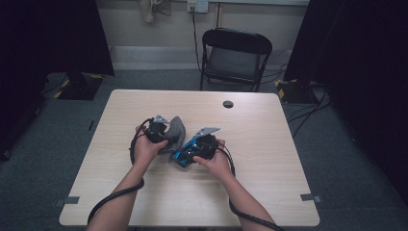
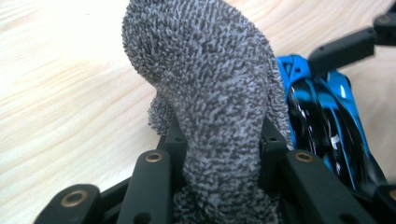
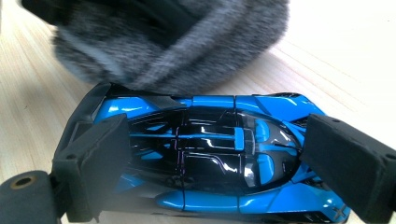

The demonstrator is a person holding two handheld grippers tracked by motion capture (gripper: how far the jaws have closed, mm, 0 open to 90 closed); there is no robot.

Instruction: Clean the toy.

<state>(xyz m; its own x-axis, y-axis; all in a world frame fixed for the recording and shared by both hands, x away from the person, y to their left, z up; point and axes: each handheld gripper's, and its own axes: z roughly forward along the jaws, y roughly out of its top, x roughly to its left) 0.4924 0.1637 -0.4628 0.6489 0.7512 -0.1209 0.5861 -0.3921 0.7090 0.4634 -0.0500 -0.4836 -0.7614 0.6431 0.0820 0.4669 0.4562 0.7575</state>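
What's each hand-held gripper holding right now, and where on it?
Left hand-held gripper pinches the grey sock near one end; right hand-held gripper clamps the blue toy car end to end.

Light wood table (image 1: 269,159) with round cable hole (image 1: 228,104) near far edge. Black folding chair (image 1: 235,57) behind it, against wall. Wall outlet (image 1: 197,6) above, cord hanging down. Dark curtains both sides, grey carpet, cables (image 1: 308,113) on floor right.

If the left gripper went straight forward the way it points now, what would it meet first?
Probably the blue toy car, which lies just beyond the grey cloth that the left gripper holds; depth is unclear, so it might pass beside it.
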